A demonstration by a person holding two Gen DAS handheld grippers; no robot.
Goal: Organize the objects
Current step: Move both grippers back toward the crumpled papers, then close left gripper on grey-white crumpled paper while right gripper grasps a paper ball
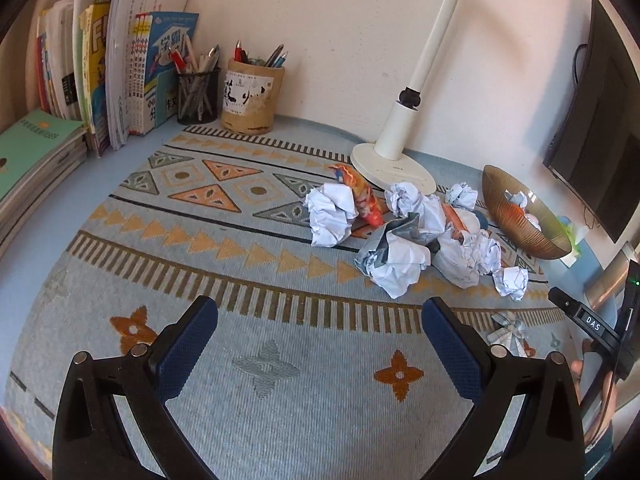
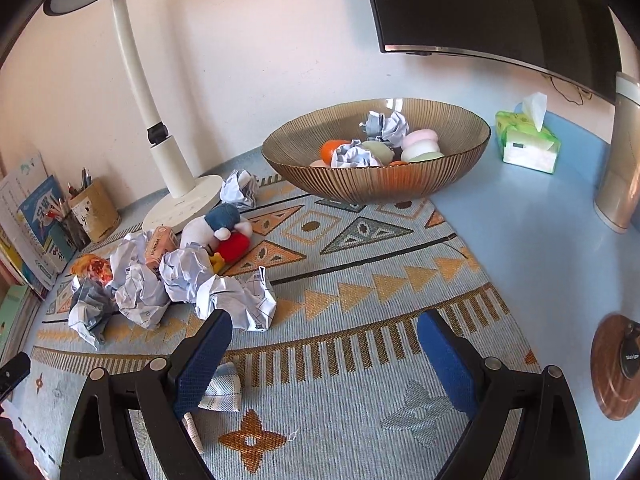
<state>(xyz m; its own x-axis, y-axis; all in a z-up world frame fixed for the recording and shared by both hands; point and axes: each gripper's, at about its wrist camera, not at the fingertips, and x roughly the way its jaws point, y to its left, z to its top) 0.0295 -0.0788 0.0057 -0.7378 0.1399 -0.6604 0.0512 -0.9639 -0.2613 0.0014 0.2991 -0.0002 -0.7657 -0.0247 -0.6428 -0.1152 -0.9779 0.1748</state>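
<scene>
From the left wrist view, the left gripper (image 1: 320, 344) hangs over the near part of the patterned mat (image 1: 240, 280) with its jaws spread wide and nothing between them. Ahead and to the right lies the heap of crumpled paper balls (image 1: 400, 236), mixed with a colourful wrapper (image 1: 362, 194) and soft toys, just in front of the lamp base (image 1: 394, 168). The amber bowl (image 1: 516, 220) sits at the far right of the heap, and a small plaid bow (image 1: 506, 330) lies near on the mat, apart from the pile. Books and 2 pen holders stand far left, already tidy-looking. From the right wrist view, the right gripper (image 2: 324, 360) also stands wide, empty, its blue pads (image 2: 448, 364) above the mat, the left pad close to the nearest paper ball (image 2: 236, 300). The bowl (image 2: 376, 184) holds at least 2 paper balls among round fruit-like and pastel pieces. Outside it I count roughly 6 balls, a small orange carton (image 2: 160, 246) and a blue, white and red plush toy (image 2: 224, 232). By my judgement the sorting is early to midway: a few pieces are in the bowl and most of the heap is left.
</scene>
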